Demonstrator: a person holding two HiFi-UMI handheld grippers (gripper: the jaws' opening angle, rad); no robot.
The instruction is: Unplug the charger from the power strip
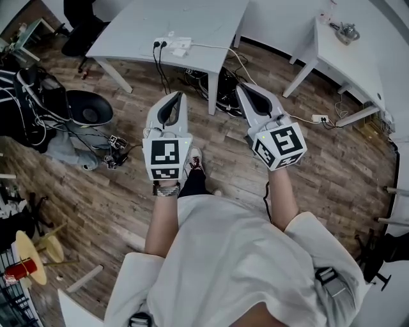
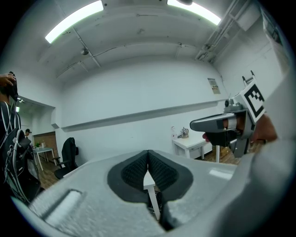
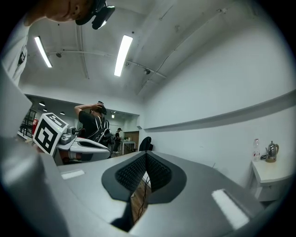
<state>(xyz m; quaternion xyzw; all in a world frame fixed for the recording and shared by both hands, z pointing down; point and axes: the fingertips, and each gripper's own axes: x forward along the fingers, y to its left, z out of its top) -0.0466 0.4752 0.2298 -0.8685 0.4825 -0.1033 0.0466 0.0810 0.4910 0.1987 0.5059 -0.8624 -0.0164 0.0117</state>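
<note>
Left gripper (image 1: 174,97) and right gripper (image 1: 246,88) mid-frame, jaws closed, empty; power strip (image 1: 171,43) on table (image 1: 128,29), upper centre.

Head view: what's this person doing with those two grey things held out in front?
A person stands on a wood floor, holding a two-jaw tool in each hand, both pointed toward a white table ahead. The left tool and the right tool are shut, with nothing between their jaws. A power strip with cords plugged in lies at the table's near edge. Neither tool has reached it, so the unplugging has not started.
</note>
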